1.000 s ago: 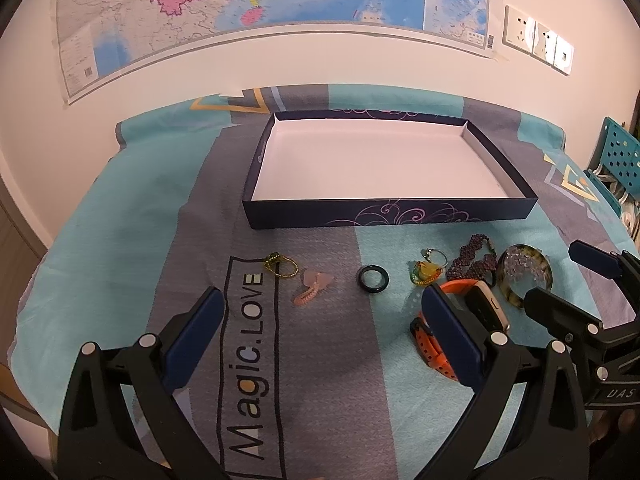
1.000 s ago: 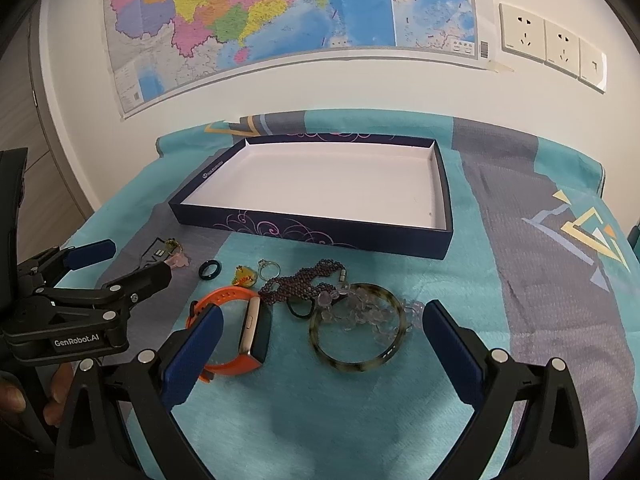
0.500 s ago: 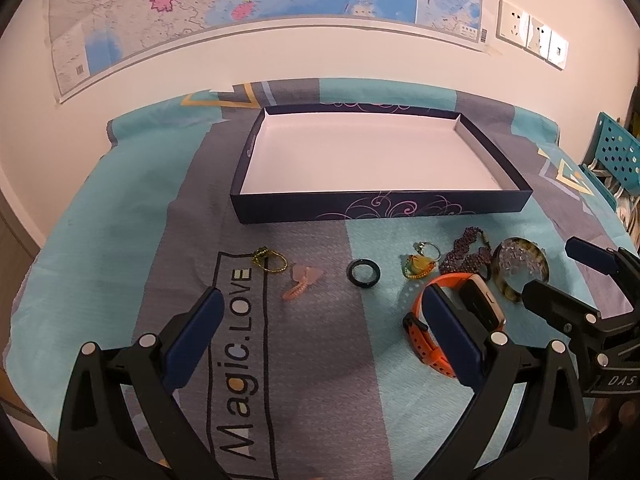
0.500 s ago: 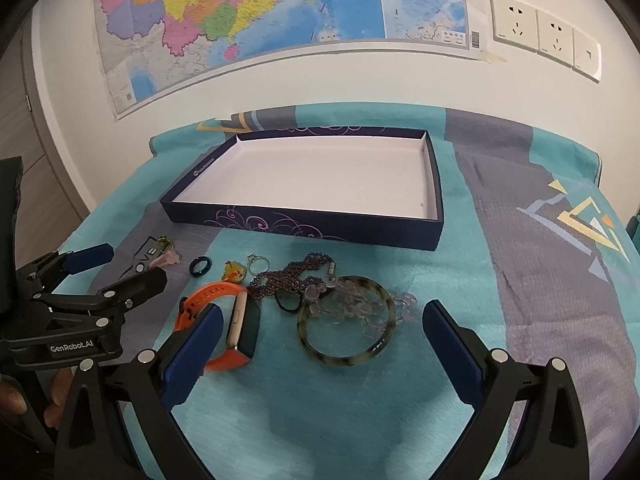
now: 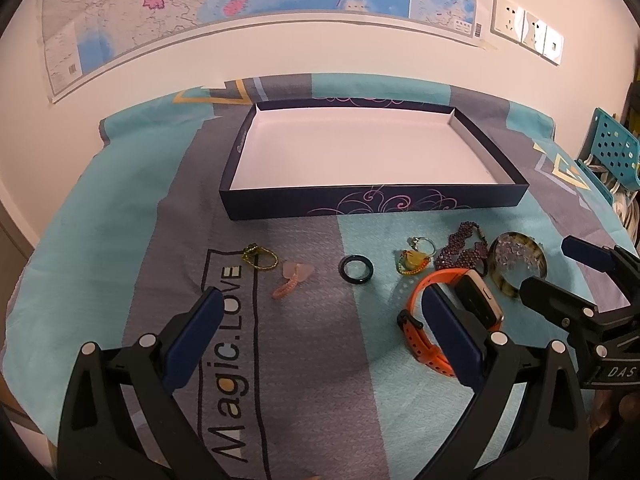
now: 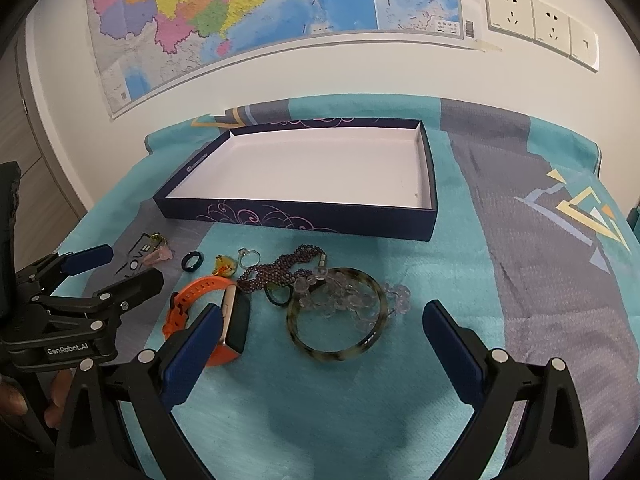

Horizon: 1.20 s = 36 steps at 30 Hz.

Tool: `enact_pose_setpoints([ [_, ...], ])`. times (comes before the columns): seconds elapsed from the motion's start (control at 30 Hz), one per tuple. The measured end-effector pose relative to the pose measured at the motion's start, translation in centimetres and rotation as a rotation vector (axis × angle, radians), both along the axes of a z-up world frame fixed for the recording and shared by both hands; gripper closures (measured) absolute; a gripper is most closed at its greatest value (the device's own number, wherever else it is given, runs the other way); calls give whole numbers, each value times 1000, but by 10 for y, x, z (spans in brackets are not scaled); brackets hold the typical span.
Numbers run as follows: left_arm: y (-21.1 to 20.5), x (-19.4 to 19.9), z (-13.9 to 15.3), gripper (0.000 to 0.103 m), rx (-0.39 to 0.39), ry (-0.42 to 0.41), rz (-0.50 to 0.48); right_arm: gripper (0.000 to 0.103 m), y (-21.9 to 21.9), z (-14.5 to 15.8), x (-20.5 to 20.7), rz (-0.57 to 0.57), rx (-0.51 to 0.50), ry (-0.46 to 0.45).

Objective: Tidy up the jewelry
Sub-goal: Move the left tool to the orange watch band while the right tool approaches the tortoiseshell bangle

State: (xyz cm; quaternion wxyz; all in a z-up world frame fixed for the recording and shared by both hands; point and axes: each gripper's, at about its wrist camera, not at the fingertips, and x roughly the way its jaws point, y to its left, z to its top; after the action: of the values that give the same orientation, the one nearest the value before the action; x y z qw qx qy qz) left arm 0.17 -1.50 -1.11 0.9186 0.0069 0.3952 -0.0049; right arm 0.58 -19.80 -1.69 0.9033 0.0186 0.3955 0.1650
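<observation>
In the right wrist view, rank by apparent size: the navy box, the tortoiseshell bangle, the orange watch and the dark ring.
1. navy box
2. tortoiseshell bangle and orange watch: look alike, and the right gripper finger hides part of the watch, so unranked
3. dark ring

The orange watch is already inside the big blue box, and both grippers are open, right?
Not quite. The orange watch lies on the cloth in front of the blue box, which the right wrist view shows holding nothing. The left gripper and right gripper are indeed open.
</observation>
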Motion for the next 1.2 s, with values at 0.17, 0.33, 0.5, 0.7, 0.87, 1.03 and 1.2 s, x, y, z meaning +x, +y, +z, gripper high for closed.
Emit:
enact_pose_setpoints([
  [0.17,-1,1,-1,6,-2,4,-4,6,-1,-1,0,-1,-2,2],
  [0.33,-2,2,-3,6,-10,13,-20,6,-3,-2,0,1,9,12],
  [0.5,-7,2,-7,6,-22,27,-67,19,-8,-5,1,12,27,38],
  [0.7,-18,4,-13,22,-20,51,-148,48,-18,-11,4,0,73,89],
  [0.87,-26,7,-17,36,-31,70,-202,65,-26,-17,7,-11,112,132],
  [1.03,-29,13,-24,49,-44,108,-237,90,-35,-21,11,-31,143,155],
  [1.2,-32,13,-24,64,-43,102,-260,98,-36,-17,11,-12,147,132],
])
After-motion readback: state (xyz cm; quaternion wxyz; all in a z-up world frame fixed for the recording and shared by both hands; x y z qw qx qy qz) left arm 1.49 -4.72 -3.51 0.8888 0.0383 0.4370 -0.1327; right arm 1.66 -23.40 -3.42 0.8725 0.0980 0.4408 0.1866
